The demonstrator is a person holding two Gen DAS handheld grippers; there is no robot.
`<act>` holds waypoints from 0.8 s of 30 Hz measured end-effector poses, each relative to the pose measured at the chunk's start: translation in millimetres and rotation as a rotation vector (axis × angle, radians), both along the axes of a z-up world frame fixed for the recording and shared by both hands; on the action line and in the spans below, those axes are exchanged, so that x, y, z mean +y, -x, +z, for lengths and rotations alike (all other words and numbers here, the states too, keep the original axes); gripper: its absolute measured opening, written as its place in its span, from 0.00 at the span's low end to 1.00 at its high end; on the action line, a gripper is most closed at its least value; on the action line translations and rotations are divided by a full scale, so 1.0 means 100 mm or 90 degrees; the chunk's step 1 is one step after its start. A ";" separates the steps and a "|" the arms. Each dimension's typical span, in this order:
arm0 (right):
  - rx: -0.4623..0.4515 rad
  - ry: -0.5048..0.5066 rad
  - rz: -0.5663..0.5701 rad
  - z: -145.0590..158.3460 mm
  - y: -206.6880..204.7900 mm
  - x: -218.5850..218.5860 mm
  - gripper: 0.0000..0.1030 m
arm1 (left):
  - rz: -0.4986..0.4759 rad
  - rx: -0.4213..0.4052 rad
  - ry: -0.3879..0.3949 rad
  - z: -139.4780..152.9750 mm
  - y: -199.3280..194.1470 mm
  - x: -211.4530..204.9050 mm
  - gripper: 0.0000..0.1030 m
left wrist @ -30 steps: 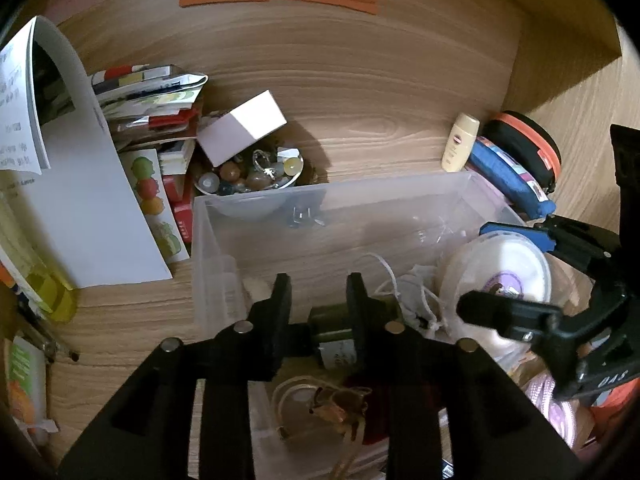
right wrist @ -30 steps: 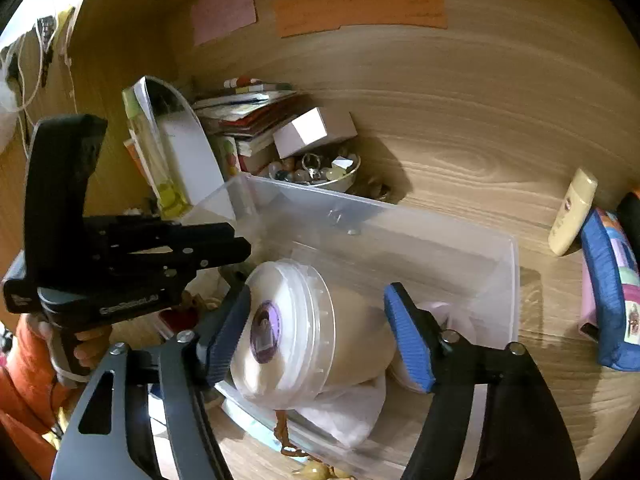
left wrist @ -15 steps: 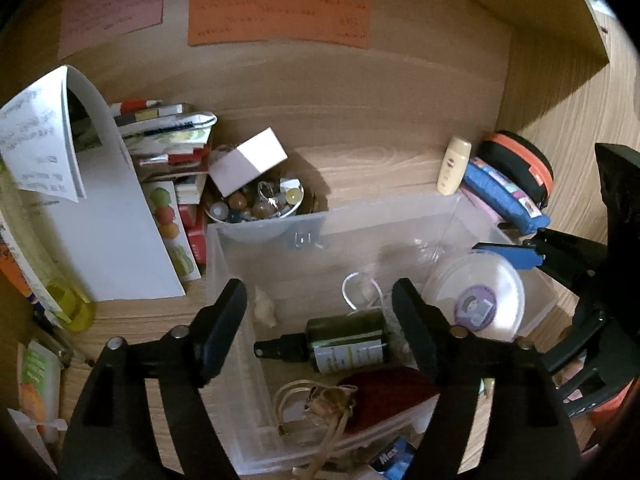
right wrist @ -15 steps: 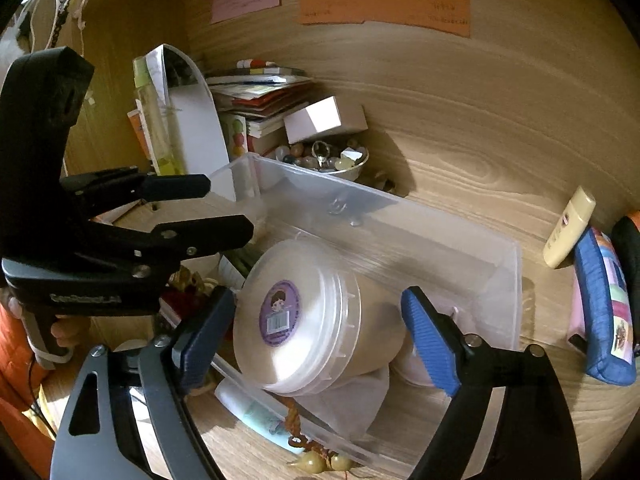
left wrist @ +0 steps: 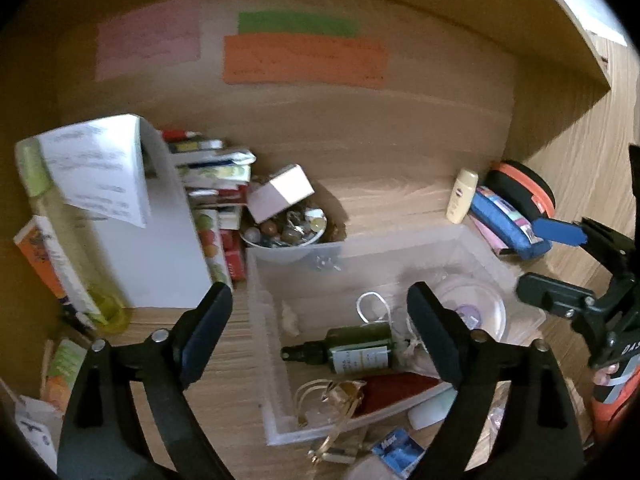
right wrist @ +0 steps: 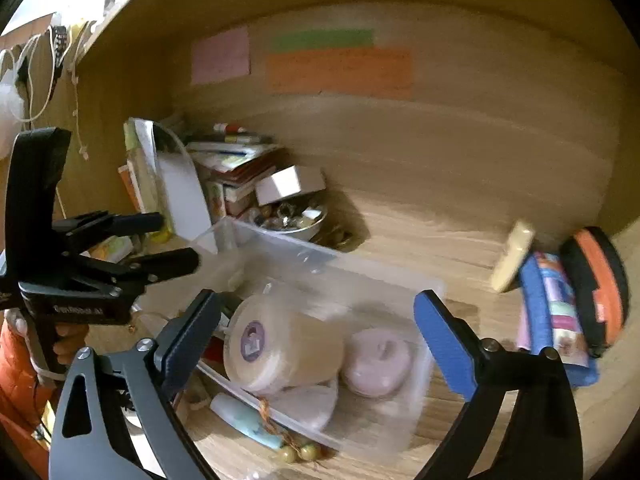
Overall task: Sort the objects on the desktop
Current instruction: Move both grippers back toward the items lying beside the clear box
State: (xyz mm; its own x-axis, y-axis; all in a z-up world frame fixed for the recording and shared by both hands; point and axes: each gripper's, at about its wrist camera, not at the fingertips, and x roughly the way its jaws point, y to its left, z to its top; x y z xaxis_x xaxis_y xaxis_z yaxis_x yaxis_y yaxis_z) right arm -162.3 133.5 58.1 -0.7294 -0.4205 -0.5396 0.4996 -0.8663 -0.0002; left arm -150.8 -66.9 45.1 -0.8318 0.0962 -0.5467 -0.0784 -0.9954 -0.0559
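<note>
A clear plastic bin stands on the wooden desk. In it lie a dark green spray bottle and a white round tub with a purple label. My left gripper hovers above the bin, its jaws opening, with the bottle lying free below them. In the right wrist view the tub lies on its side beside a pink round thing. My right gripper hangs over it with jaws opening and the blue pads off the tub. Each gripper shows in the other's view, the right gripper and the left gripper.
Behind the bin are a bowl of beads, a small white box, stacked booklets and a folded white sheet. A cream tube, blue pouch and black-orange case sit right. Glasses hang over the bin's front.
Both grippers opened wide and drew back and up. The left let go of the green bottle and the right let go of the white tub; both now lie in the bin.
</note>
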 end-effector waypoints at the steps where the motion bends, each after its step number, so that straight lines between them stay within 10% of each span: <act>1: 0.001 0.002 -0.005 0.01 -0.03 0.03 0.94 | 0.007 0.003 -0.001 0.01 -0.04 -0.03 0.91; 24: -0.109 -0.007 -0.036 -0.48 -0.45 0.40 0.96 | 0.024 -0.056 0.046 -0.35 -0.87 -0.09 0.91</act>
State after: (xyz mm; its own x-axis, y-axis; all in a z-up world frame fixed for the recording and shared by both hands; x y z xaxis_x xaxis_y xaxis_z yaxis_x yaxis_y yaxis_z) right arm -116.9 173.6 10.0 -0.6484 -0.3748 -0.6626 0.4435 -0.8934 0.0714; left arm -63.5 -75.5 9.9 -0.7826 0.0239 -0.6221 -0.0389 -0.9992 0.0107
